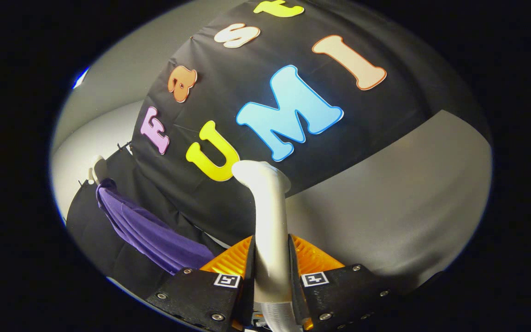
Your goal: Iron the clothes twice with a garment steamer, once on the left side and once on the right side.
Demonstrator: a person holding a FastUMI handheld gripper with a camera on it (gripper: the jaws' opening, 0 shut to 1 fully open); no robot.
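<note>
My gripper (271,263) is shut on the white garment steamer (269,207), whose handle runs up between both fingers (228,263). The steamer's head curves over at the top, well beyond the fingertips, in front of the black cloth wall. A purple garment (145,228) hangs folded and bunched from a white hanger (96,169), off to the left of the fingers and apart from the steamer head. The view is tilted.
The booth's black cloth wall (256,83) stands behind the steamer. A grey surface (399,198) stretches to the right of the fingers. More dark cloth (90,230) hangs under and behind the purple garment.
</note>
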